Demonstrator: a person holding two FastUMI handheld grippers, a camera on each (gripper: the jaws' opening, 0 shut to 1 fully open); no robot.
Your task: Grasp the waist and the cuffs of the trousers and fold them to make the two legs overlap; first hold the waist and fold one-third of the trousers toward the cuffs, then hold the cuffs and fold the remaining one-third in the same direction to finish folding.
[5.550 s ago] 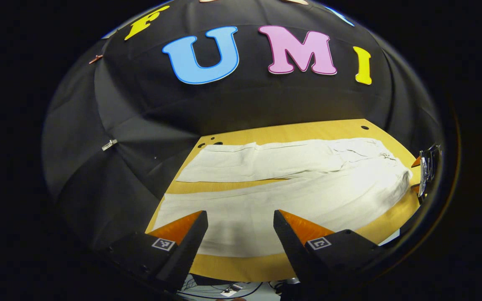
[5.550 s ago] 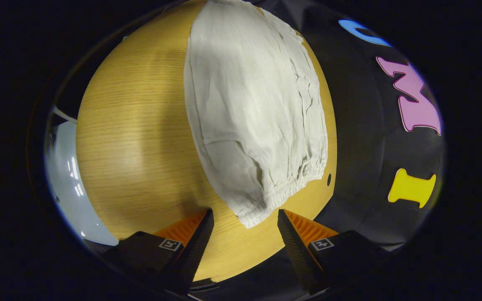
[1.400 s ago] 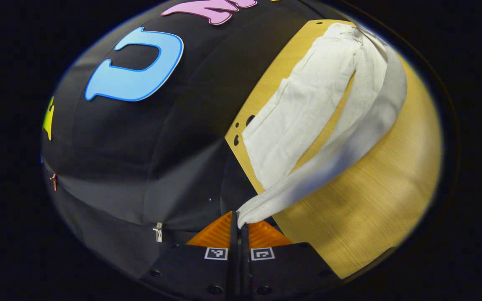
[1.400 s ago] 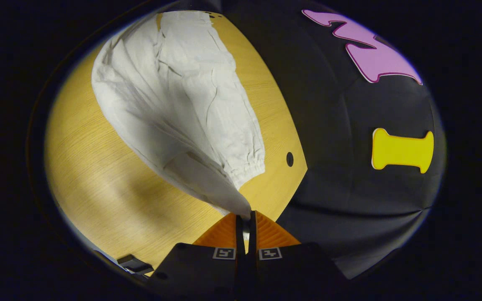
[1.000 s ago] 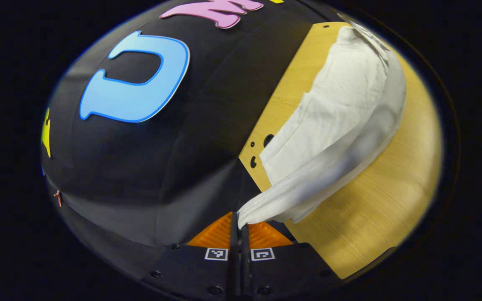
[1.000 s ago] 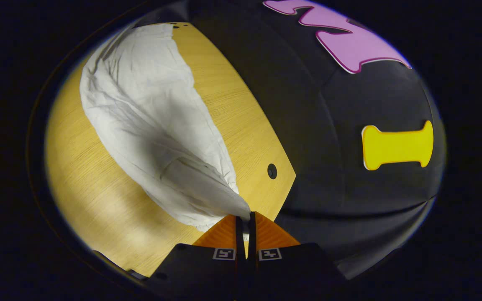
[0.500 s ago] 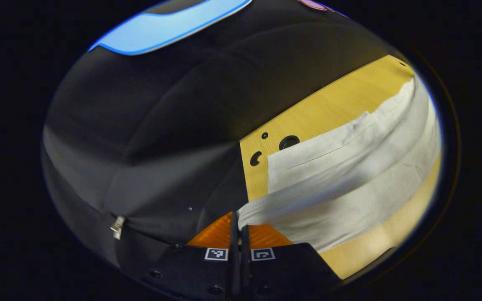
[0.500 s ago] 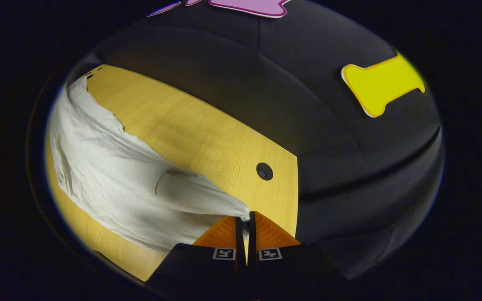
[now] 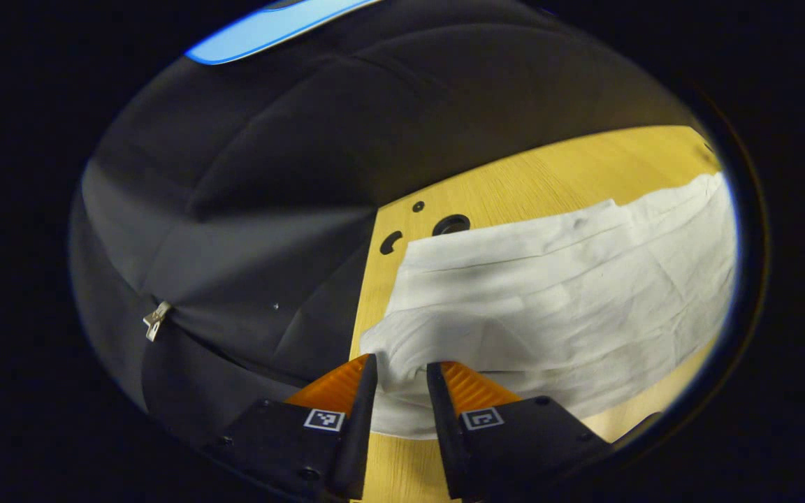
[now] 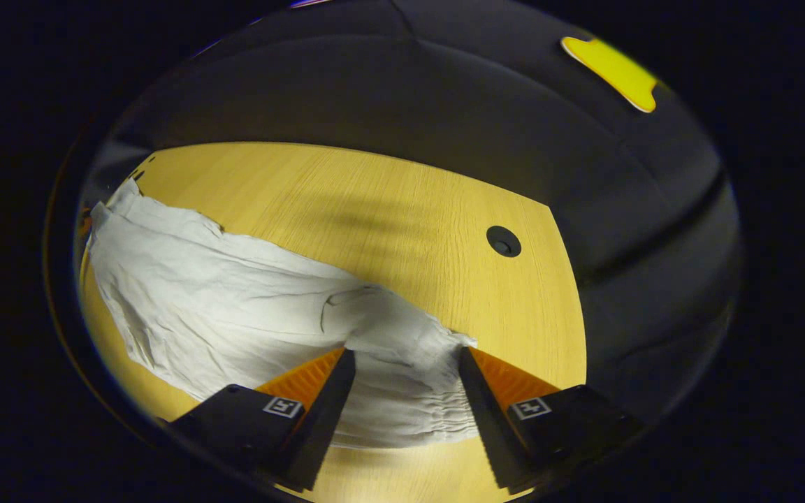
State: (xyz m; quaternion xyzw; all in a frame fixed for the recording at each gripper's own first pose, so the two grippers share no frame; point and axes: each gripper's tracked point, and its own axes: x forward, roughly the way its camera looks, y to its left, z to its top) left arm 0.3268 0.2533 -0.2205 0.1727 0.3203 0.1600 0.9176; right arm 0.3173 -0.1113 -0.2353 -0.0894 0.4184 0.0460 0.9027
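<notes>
White trousers (image 9: 549, 293) lie on the wooden table (image 9: 514, 188) with one leg laid over the other. At the cuff end (image 9: 392, 335) my left gripper (image 9: 402, 367) stands slightly open, a raised fold of the cuff between its fingers. Low over the gathered elastic waist (image 10: 416, 412) of the trousers (image 10: 235, 307), my right gripper (image 10: 402, 360) is wide open; the waist lies flat on the table (image 10: 374, 202) between its fingers.
Round holes (image 9: 451, 225) pierce the table's corner just beyond the cuffs, and another hole (image 10: 503, 241) sits beyond the waist. The black booth wall rises close behind the table's far edge. A metal clip (image 9: 154, 320) hangs on the wall at the left.
Both grippers carried the near leg and waist corner over onto the far leg, came down to the table and opened, letting go of the cloth.
</notes>
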